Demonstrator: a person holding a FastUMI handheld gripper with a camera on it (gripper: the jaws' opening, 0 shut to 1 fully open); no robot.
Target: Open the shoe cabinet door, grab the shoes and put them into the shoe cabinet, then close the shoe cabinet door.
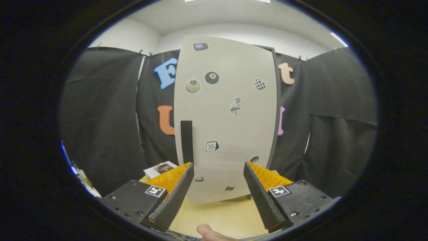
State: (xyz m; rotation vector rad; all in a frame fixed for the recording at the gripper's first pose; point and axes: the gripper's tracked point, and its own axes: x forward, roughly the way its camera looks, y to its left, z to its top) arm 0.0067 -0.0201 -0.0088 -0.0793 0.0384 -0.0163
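The shoe cabinet (227, 117) stands upright on the table just ahead of me, its pale grey door shut and dotted with several stickers. A tall black handle (187, 141) runs down the door's left side, just above and beyond my left finger. My gripper (219, 167) is open, its two fingers spread wide in front of the door's lower part, with nothing between them. I cannot tell whether the fingertips touch the door.
The cabinet rests on a light wooden table (227, 214). A small printed card (160, 169) lies on the table to the left of the cabinet, behind my left finger. A person's fingertip (209, 232) shows below the fingers. Black cloth walls surround the booth.
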